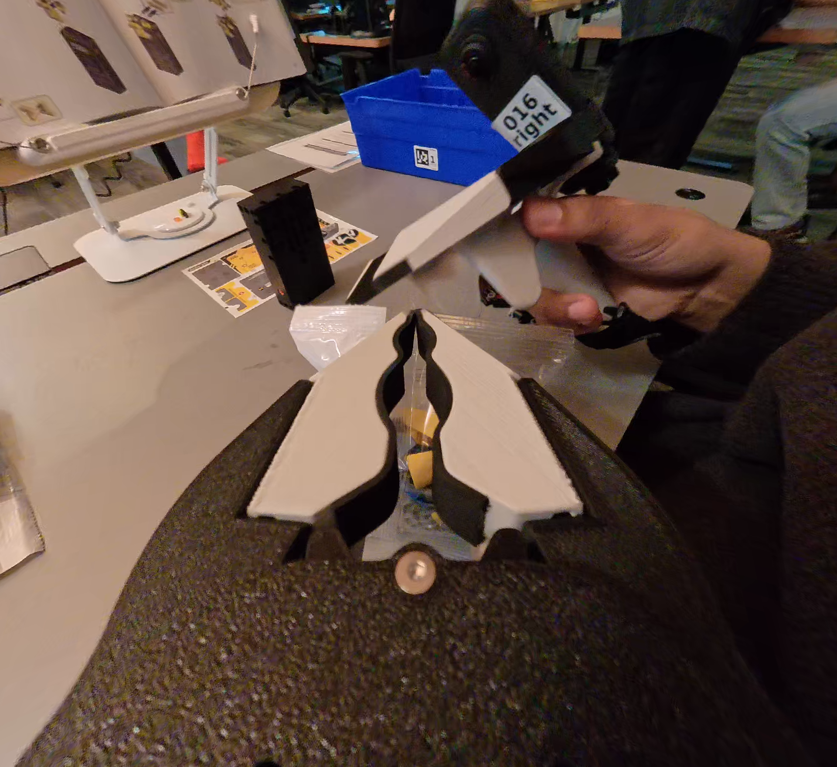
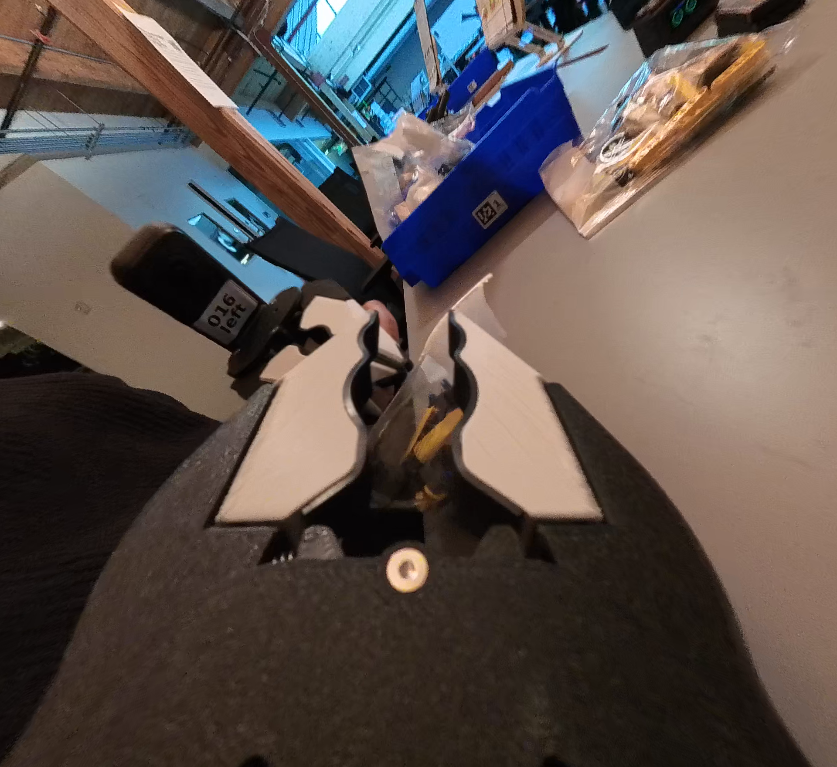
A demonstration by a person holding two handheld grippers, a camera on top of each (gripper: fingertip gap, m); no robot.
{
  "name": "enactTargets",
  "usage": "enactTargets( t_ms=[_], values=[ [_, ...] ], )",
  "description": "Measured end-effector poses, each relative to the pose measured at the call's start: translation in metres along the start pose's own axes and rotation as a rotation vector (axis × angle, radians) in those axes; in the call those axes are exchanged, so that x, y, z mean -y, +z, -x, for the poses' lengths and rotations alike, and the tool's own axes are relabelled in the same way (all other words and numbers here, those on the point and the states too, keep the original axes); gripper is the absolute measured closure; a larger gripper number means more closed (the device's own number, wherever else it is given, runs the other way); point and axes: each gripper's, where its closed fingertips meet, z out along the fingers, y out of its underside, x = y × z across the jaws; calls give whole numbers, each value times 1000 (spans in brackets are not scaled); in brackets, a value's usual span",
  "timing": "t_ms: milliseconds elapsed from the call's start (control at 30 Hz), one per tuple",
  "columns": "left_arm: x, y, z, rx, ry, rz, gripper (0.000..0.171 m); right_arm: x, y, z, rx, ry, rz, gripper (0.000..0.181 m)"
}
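Note:
My left gripper (image 1: 416,315) is shut on a clear plastic bag (image 1: 419,451) of small yellow and dark pieces, its tips pinched together on the film. The bag's crumpled top (image 1: 335,333) sticks out to the left of the fingers. My right gripper (image 1: 362,290), held by a hand (image 1: 634,256), points down at the bag's top from the right. In the right wrist view my right gripper (image 2: 413,320) has its fingers apart with the same bag (image 2: 435,428) between them. The left gripper (image 2: 317,337) is just beyond, to the left.
A black brick tower (image 1: 287,242) stands on a yellow sticker sheet (image 1: 235,274). Behind it are an instruction booklet on a white stand (image 1: 136,34) and a blue bin (image 1: 421,125). A second bag of yellow pieces (image 2: 656,120) lies on the grey table (image 2: 679,383). A person stands at the back right. Left and right tips are no more than a few centimetres apart.

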Motion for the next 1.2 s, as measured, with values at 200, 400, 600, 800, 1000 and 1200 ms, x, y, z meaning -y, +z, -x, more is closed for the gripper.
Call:
enactTargets(
  t_ms=[200,400,600,800,1000,1200],
  values=[
    [2,-9,21,80,-49,-43,171,-2,-14,4,-55,-86,29,147],
    [7,-12,22,53,-122,-92,171,-24,3,9,-21,-144,133,162],
    [12,-20,15,-57,-204,-147,171,-17,1,16,11,-211,103,181],
    [13,-25,10,-169,-299,-180,171,-14,1,20,-15,-330,81,181],
    [9,-25,9,-189,-305,-170,171,-15,2,19,-65,-441,93,181],
    [9,-24,11,-174,-319,-165,171,-14,2,17,-112,-517,85,181]
  ],
)
